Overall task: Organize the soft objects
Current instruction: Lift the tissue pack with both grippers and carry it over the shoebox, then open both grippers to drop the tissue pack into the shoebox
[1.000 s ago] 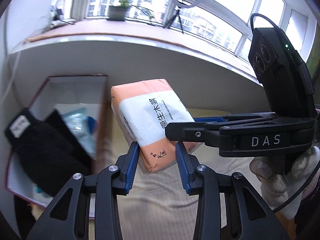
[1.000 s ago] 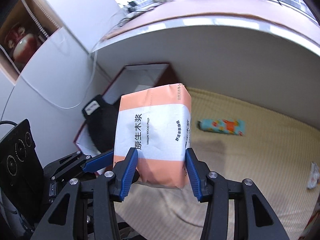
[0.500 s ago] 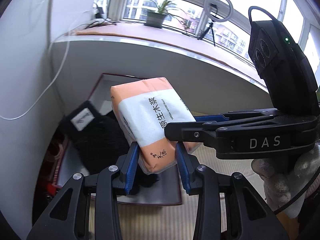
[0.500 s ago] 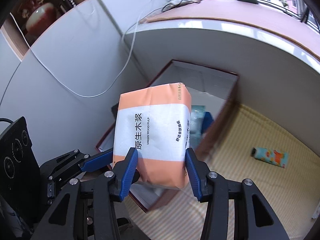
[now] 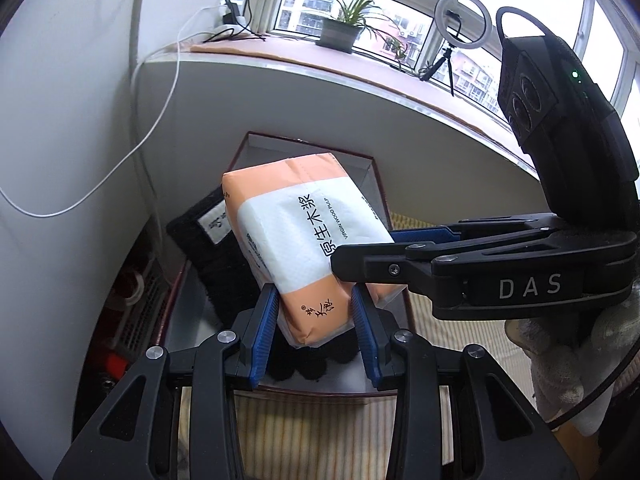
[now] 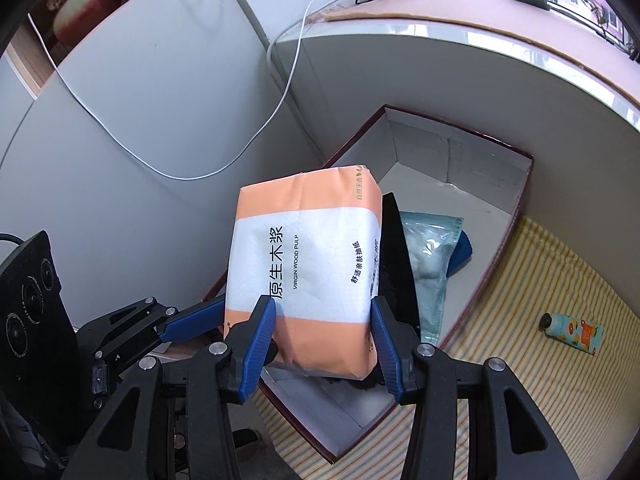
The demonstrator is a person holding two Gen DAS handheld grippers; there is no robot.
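Left wrist view: both hand-held grippers (image 5: 316, 330) (image 6: 324, 342) angled downward, clamping tissue pack (image 5: 304, 236).

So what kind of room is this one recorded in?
Most likely a room in a flat, by a bay window: a potted plant and ring light on the sill, apartment blocks outside, and a woven mat on the floor.

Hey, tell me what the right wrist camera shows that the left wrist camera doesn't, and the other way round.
Only the right wrist view shows the clear packet and blue item lying in the box, and the small printed bottle out on the striped mat.

Only the left wrist view shows the ring light on the sill, the gloved hand, and the black knit item's label.

Both show the orange-and-white tissue pack gripped by both grippers' fingers over the open box, plus the white cable and potted plant.
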